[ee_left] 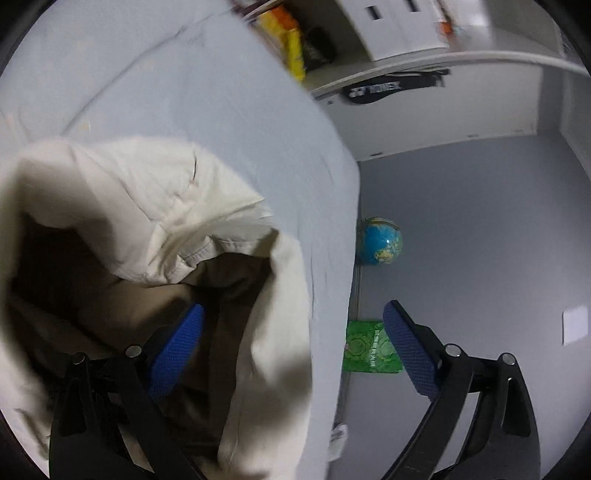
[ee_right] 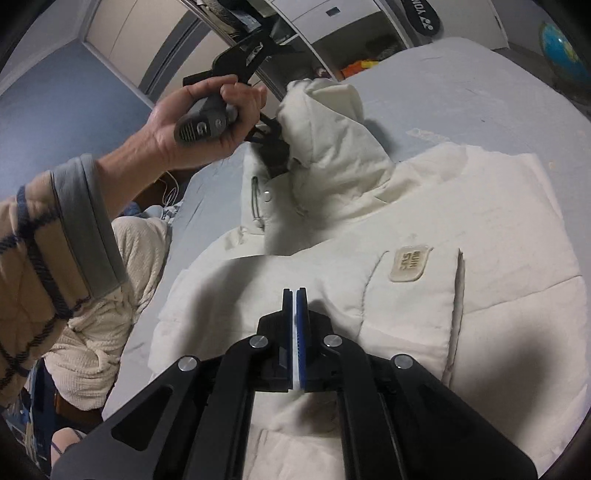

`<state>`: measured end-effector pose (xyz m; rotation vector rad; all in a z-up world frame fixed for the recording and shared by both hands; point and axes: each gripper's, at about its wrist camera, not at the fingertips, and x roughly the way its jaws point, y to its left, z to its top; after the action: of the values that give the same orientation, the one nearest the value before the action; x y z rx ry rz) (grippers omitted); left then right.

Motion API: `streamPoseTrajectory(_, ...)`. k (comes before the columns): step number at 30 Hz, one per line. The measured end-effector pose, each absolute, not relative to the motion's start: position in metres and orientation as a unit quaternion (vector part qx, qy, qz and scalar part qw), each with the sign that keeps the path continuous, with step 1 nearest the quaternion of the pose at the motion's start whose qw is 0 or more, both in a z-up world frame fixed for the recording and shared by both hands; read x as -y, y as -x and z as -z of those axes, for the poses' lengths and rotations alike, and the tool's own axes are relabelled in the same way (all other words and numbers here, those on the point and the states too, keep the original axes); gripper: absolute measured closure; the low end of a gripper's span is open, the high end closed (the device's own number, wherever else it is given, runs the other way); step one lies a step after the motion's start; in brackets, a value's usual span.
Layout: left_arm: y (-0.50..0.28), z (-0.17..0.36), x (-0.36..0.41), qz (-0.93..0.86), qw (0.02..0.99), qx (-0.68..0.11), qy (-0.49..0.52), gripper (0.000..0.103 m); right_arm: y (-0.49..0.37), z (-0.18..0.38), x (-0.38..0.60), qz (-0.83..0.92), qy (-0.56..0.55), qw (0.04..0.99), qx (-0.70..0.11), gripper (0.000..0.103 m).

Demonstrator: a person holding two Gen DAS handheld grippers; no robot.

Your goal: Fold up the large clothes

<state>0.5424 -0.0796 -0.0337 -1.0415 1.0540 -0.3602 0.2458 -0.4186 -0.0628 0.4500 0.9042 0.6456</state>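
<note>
A cream puffer jacket (ee_right: 424, 302) lies on the pale blue bed (ee_right: 480, 85), with a chest patch (ee_right: 409, 264) facing up. Its hood (ee_right: 328, 122) is raised at the far end. In the left wrist view my left gripper (ee_left: 291, 354) is open, its left pad (ee_left: 173, 354) inside the hood opening (ee_left: 155, 206) and its right pad (ee_left: 408, 350) outside over the floor. In the right wrist view the left gripper (ee_right: 273, 147) sits at the hood's edge, held by a hand. My right gripper (ee_right: 294, 295) is shut just above the jacket's chest, with nothing visibly between its pads.
A textured cream garment (ee_right: 110, 295) lies at the bed's left edge. A globe (ee_left: 380, 240) and a green packet (ee_left: 369, 347) sit on the blue floor beside the bed. White shelves (ee_left: 399, 33) with a dark racket bag (ee_left: 384, 90) stand beyond the bed.
</note>
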Motion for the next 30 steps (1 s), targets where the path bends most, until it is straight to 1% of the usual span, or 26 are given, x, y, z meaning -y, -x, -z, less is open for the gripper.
streamPoseTrajectory(1,-0.547,0.04,0.08,0.157,0.716,-0.476,0.485,0.015,-0.248,0.065,0.418,-0.303,-0.211,0.826,-0.426,0.103)
streamPoseTrajectory(2,-0.547,0.044,0.079,0.153,0.713,-0.474,0.494,0.027,-0.249,0.066,0.418,-0.303,-0.209,0.827,-0.426,0.103)
streamPoseTrajectory(3,-0.549,0.048,0.077,0.148,0.712,-0.469,0.502,0.043,-0.251,0.066,0.417,-0.303,-0.206,0.829,-0.423,0.103)
streamPoseTrajectory(4,-0.55,0.049,0.075,0.146,0.713,-0.463,0.506,0.056,-0.251,0.067,0.418,-0.301,-0.204,0.832,-0.42,0.103)
streamPoseTrajectory(5,-0.55,0.046,0.074,0.145,0.723,-0.455,0.499,0.082,-0.254,0.068,0.418,-0.299,-0.203,0.834,-0.417,0.103)
streamPoseTrajectory(6,-0.547,0.039,0.074,0.153,0.738,-0.437,0.491,0.09,-0.256,0.068,0.419,-0.297,-0.206,0.834,-0.417,0.103)
streamPoseTrajectory(11,-0.495,-0.023,0.075,0.232,0.798,-0.313,0.459,0.093,-0.266,0.073,0.432,-0.28,-0.24,0.835,-0.408,0.103)
streamPoseTrajectory(13,-0.462,-0.047,0.079,0.257,0.818,-0.29,0.424,0.093,-0.271,0.077,0.444,-0.276,-0.269,0.828,-0.407,0.097)
streamPoseTrajectory(14,-0.437,-0.059,0.083,0.27,0.829,-0.279,0.403,0.093,-0.273,0.079,0.449,-0.278,-0.285,0.822,-0.407,0.084)
streamPoseTrajectory(15,-0.415,-0.067,0.086,0.277,0.835,-0.274,0.389,0.093,-0.276,0.081,0.454,-0.285,-0.303,0.814,-0.406,0.074)
streamPoseTrajectory(16,-0.394,-0.072,0.089,0.282,0.84,-0.269,0.378,0.093,-0.278,0.082,0.458,-0.293,-0.317,0.808,-0.401,0.056)
streamPoseTrajectory(17,-0.367,-0.075,0.091,0.288,0.844,-0.264,0.368,0.093,-0.278,0.08,0.463,-0.301,-0.332,0.805,-0.389,0.045)
streamPoseTrajectory(18,-0.346,-0.074,0.094,0.291,0.846,-0.262,0.363,0.093,-0.277,0.077,0.468,-0.309,-0.345,0.802,-0.377,0.042)
streamPoseTrajectory(20,-0.303,-0.069,0.096,0.286,0.854,-0.255,0.353,0.093,-0.277,0.072,0.48,-0.331,-0.378,0.788,-0.355,0.039)
streamPoseTrajectory(22,-0.269,-0.057,0.095,0.28,0.847,-0.25,0.377,0.093,-0.274,0.067,0.492,-0.334,-0.395,0.786,-0.339,0.036)
streamPoseTrajectory(24,-0.235,-0.047,0.098,0.271,0.847,-0.244,0.388,0.093,-0.266,0.059,0.508,-0.334,-0.408,0.786,-0.322,0.03)
streamPoseTrajectory(27,-0.192,-0.039,0.102,0.263,0.848,-0.237,0.396,0.093,-0.253,0.045,0.521,-0.343,-0.402,0.79,-0.311,0.027)
streamPoseTrajectory(30,-0.167,-0.034,0.108,0.254,0.854,-0.24,0.387,0.093,-0.249,0.032,0.521,-0.346,-0.399,0.789,-0.312,0.026)
